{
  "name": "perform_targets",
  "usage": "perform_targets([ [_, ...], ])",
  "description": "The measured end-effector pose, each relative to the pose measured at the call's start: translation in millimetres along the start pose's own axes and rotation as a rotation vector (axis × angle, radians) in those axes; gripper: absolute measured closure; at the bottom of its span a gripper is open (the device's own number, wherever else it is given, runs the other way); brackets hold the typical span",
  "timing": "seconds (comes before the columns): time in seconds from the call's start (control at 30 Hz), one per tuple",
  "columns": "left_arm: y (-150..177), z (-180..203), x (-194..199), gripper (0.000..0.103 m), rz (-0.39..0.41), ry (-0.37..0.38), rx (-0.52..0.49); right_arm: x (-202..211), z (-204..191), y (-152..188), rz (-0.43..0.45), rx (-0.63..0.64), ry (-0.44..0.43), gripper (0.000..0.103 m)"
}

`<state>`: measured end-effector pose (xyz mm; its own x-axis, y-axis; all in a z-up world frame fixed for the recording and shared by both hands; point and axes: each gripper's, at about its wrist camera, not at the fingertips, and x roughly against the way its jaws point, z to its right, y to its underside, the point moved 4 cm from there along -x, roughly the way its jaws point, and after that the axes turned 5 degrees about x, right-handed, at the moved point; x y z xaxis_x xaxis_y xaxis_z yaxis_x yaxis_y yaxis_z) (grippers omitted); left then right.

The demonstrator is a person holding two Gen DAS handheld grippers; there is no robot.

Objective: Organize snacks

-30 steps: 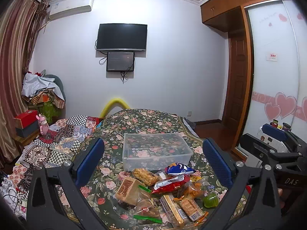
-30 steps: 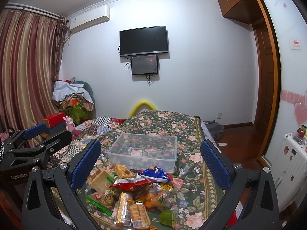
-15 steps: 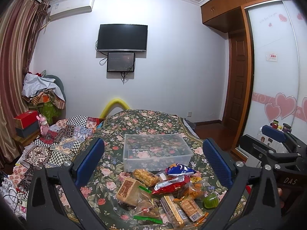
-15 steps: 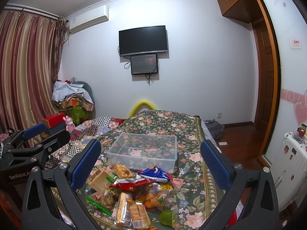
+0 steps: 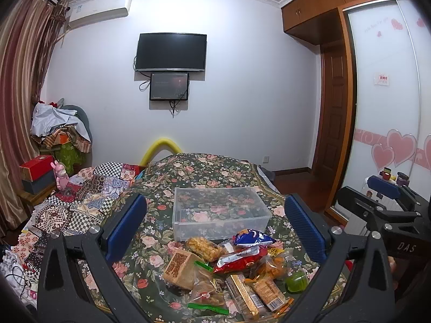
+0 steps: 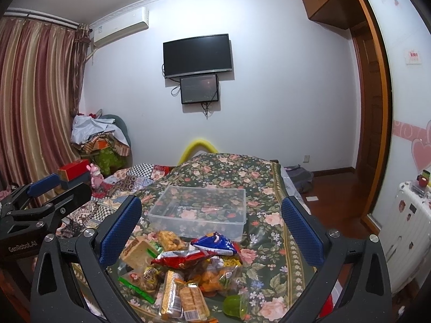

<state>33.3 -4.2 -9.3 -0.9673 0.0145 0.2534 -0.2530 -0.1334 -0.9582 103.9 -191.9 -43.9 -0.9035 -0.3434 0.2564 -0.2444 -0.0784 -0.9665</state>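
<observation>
Bedroom setup here, everything sits on a bed (image 5: pixel 215 167) covered in a dark floral spread. The landmark is the clear plastic box (image 5: pixel 221 212), sitting empty out in the middle of the spread. Just in front of the box, on the near side, is the pile of snacks (image 5: pixel 237 266): a blue bag (image 5: pixel 253 238) closest to the box, a red bag (image 5: pixel 237 258) right behind that, a tan packet (image 5: pixel 179 265) off to its left, and a green jelly cup (image 5: pixel 296 282) at the near right edge of the heap. Nothing from the pile is inside the box.

Beyond the box, on the far white wall, a black TV (image 5: pixel 171 51) hangs with a smaller screen under it, and an air conditioner (image 5: pixel 99 9) is up near the ceiling. Striped curtains (image 6: pixel 35 113) are left of the box, wooden wardrobe and door to its right.

Left claw (image 5: pixel 215 231) is spread wide, holding nothing, hovering over the snacks. Right claw (image 6: pixel 211 231) is the same: wide apart, empty.
</observation>
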Motion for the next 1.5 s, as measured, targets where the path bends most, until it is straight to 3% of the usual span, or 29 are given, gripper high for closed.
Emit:
perform_targets([
  [0.43,17,-16,-27,0.004,-0.071,-0.013,-0.024,-20,22,18,-0.086,-0.061,-0.008,0.000],
  [0.67,47,-34,-59,0.022,-0.234,-0.010,-0.018,-38,43,51,-0.208,-0.061,0.023,0.008],
  [0.8,69,-36,-73,0.024,-0.313,-0.006,-0.034,-45,54,71,-0.288,-0.080,0.017,0.018],
  [1.1,118,-39,-94,0.024,-0.472,0.010,-0.031,-58,57,115,-0.458,-0.106,-0.027,0.022],
  [1.27,142,-37,-104,0.038,-0.556,0.031,-0.021,-64,53,135,-0.530,-0.120,-0.060,0.031],
  [1.5,166,-33,-121,0.040,-0.637,0.044,-0.003,-72,50,153,-0.596,-0.155,-0.099,0.036],
])
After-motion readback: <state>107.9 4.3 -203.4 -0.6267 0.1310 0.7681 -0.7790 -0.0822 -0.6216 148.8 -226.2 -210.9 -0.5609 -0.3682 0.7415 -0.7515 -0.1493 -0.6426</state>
